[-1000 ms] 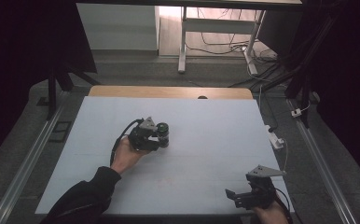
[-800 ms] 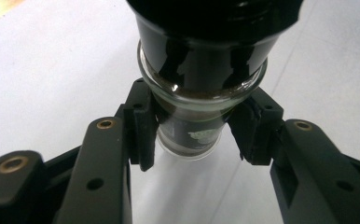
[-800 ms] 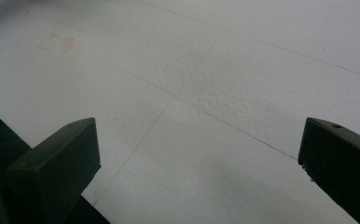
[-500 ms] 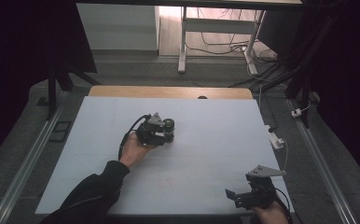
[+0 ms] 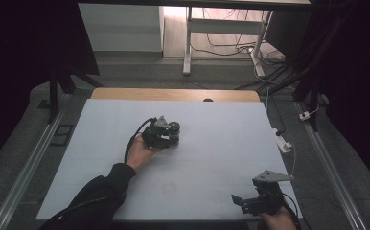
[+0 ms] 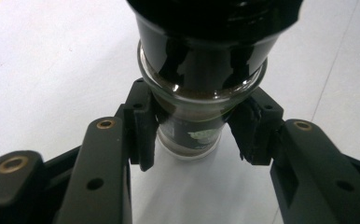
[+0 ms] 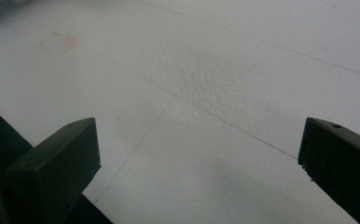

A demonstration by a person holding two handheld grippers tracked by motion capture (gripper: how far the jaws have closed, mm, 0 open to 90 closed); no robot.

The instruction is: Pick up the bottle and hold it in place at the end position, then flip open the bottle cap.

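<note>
Here, left claw (image 6: pixel 194 140) clamped on small glass jar with black lid and dark contents (image 6: pixel 201 93), mid white tabletop (image 5: pixel 221 143). Right claw (image 5: pixel 243 201) spread wide, unloaded, near front right edge.

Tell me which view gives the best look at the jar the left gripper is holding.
The left gripper view: the glass jar, with black lid and dark contents, sits close up, pinched between the left gripper pads. In the high view the jar is small and partly hidden by the gripper. The right gripper view looks across bare table.
</note>
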